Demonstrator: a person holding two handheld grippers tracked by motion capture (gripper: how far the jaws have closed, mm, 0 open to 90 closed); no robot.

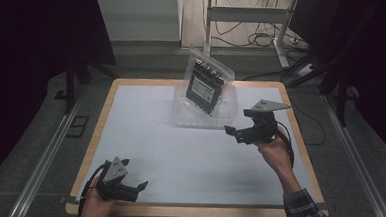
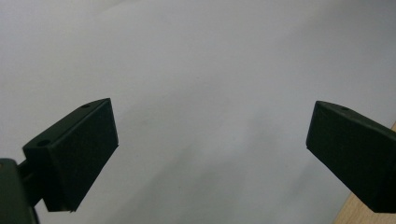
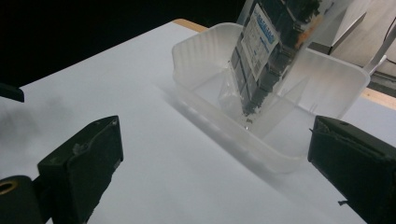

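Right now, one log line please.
left gripper: open, empty | right gripper: open, empty, beside tub | bag: upright in clear tub

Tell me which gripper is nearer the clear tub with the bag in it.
Right. The right gripper sits just beside the tub, at its near right corner, open and facing it. The left gripper is far off at the table's near left edge, also open.

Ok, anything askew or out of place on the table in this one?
Only the clear bag of dark contents: it stands tilted in the translucent tub, leaning on a wall and sticking up well above the rim rather than lying flat. No spill or damage is visible. Both grippers are open and empty.
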